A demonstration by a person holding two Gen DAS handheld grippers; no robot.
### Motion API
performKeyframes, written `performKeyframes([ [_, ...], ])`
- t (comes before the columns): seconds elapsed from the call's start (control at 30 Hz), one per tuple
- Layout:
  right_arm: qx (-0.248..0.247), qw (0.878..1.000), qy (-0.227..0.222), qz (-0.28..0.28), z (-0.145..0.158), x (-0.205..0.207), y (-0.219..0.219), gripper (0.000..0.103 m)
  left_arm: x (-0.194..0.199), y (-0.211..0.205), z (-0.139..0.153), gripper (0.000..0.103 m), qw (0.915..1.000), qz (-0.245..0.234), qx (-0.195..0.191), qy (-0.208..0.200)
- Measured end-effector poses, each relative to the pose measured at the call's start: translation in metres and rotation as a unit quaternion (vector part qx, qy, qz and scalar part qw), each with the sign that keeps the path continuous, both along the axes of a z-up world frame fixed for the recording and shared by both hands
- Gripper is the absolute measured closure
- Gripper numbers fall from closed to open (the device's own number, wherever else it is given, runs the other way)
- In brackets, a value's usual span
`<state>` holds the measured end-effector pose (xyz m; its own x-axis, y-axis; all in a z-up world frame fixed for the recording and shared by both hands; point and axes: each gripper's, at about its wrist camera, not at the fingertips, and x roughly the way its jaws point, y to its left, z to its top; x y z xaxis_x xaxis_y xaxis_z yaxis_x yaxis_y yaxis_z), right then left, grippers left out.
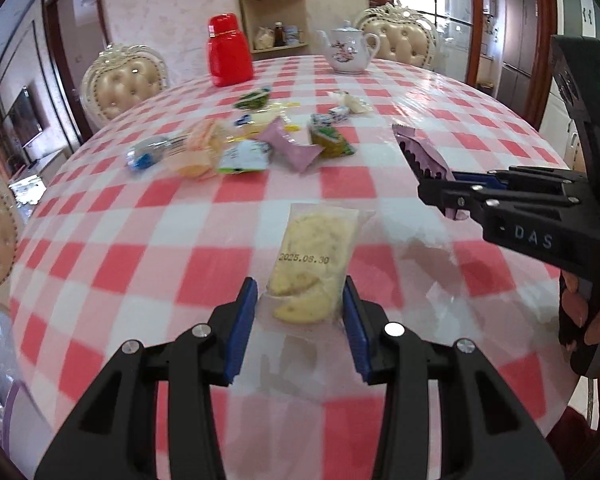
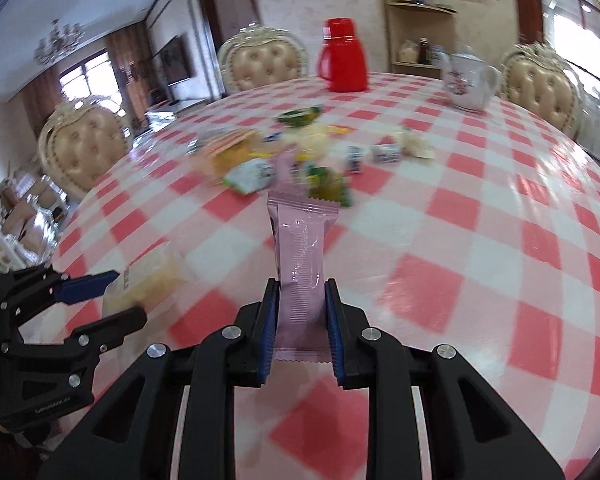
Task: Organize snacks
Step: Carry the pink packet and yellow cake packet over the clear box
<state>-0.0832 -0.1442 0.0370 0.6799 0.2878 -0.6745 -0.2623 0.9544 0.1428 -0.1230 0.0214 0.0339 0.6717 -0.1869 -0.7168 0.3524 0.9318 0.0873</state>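
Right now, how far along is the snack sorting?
Nothing looks sorted yet; no sorted group or container is in view. In hand: the left gripper holds a clear cracker packet, and the right gripper holds a pink wrapper. Left to do: the mixed snack pile is still scattered mid-table, short of the red flask and the teapot.

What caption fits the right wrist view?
Right gripper holds a pink packet above the checked table.
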Motion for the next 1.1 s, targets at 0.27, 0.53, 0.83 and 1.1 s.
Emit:
performKeyframes([
  [0.27, -0.021, 0.997, -0.006, 0.074, 0.004, -0.029, 0.070, 0.080, -0.035, 0.057, 0.001, 0.061, 0.9990, 0.044, 0.005, -0.006],
  [0.53, -0.039, 0.986, -0.010, 0.161, 0.007, -0.057, 0.148, 0.080, -0.069, 0.127, 0.000, 0.061, 0.9946, 0.103, 0.011, -0.002],
  [0.83, -0.060, 0.964, -0.011, 0.259, 0.005, -0.094, 0.232, 0.080, -0.101, 0.219, 0.001, 0.061, 0.9832, 0.182, -0.008, 0.010],
  [1.1, -0.086, 0.932, -0.014, 0.353, -0.003, -0.138, 0.297, 0.080, -0.125, 0.282, -0.001, 0.061, 0.9696, 0.243, -0.005, 0.026],
])
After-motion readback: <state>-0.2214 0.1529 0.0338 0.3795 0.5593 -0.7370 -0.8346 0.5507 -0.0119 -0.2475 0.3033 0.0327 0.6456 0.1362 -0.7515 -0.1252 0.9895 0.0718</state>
